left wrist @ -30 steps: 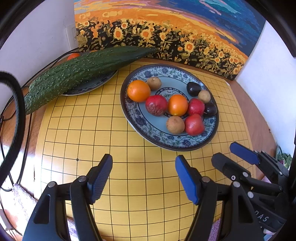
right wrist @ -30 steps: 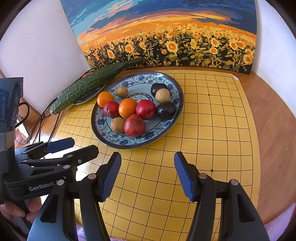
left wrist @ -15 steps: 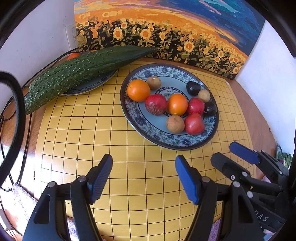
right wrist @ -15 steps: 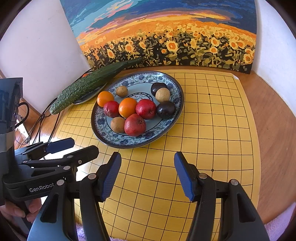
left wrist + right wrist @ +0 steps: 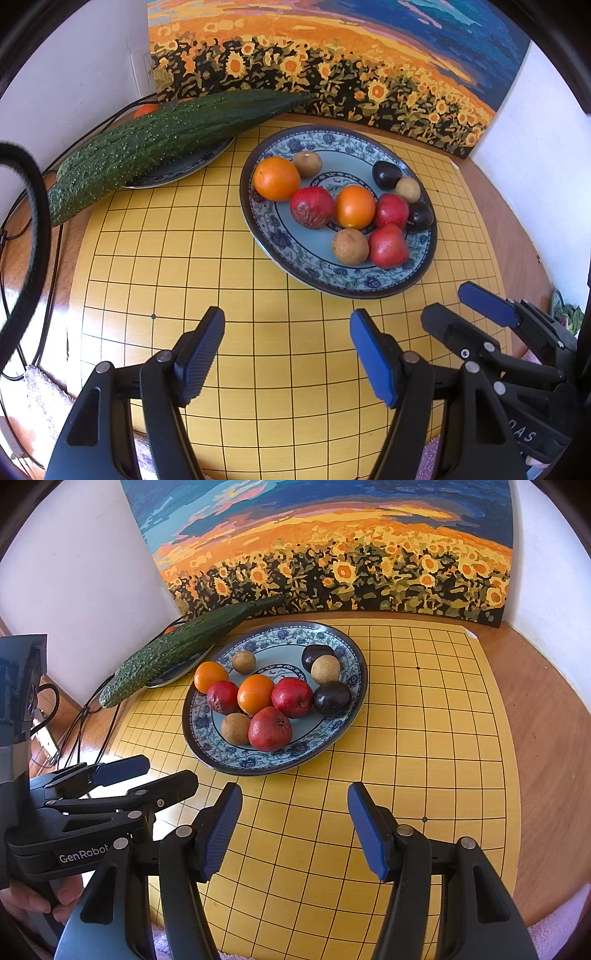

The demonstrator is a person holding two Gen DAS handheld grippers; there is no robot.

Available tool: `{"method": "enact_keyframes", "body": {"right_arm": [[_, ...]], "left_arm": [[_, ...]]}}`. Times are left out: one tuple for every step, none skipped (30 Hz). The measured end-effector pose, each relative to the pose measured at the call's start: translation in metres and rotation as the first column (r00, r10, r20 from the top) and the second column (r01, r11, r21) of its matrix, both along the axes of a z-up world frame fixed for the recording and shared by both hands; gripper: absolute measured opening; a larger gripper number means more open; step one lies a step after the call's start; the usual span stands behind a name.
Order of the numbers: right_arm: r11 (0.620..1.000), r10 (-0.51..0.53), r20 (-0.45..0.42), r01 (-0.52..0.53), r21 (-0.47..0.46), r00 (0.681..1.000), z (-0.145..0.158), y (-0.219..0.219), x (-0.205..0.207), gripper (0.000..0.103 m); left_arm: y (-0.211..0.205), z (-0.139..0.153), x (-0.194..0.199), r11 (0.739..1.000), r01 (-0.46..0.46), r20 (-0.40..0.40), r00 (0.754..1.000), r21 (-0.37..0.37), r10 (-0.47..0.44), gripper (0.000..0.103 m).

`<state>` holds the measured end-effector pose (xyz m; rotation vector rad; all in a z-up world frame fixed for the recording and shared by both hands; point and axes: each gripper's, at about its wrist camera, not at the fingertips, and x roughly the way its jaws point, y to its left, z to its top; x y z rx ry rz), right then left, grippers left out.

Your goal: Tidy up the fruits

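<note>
Big cucumber (image 5: 155, 144) overhangs its small plate (image 5: 184, 168) at the back left; a careless sweep of my left gripper (image 5: 286, 354) could tip it off. Fruit sits crowded on the large plate (image 5: 347, 716) mid-board: pulling one red fruit (image 5: 269, 729) may roll its neighbours. Small brown fruit (image 5: 236, 728) could slip. Both grippers, right (image 5: 293, 829) too, hang spread and empty, short of the plate.

A long bumpy dark-green cucumber (image 5: 162, 144) is covering most of a small blue-rimmed plate (image 5: 184, 168) and all but a sliver of an orange fruit (image 5: 145, 109) behind it, while the sunflower-field painting (image 5: 332, 554) is running off the top edge of both views.
</note>
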<state>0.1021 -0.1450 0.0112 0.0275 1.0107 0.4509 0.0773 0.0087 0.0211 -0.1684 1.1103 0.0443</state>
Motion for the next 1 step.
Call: {"method": "enact_keyframes", "body": {"right_arm": [[1.0,0.0,0.0,0.0,0.0,1.0,-0.0001,0.0002,-0.0003,0.061]], "left_arm": [[0.0,-0.0002,-0.0004,1.0,0.0,-0.001,1.0,0.0,0.0,0.074]]}}
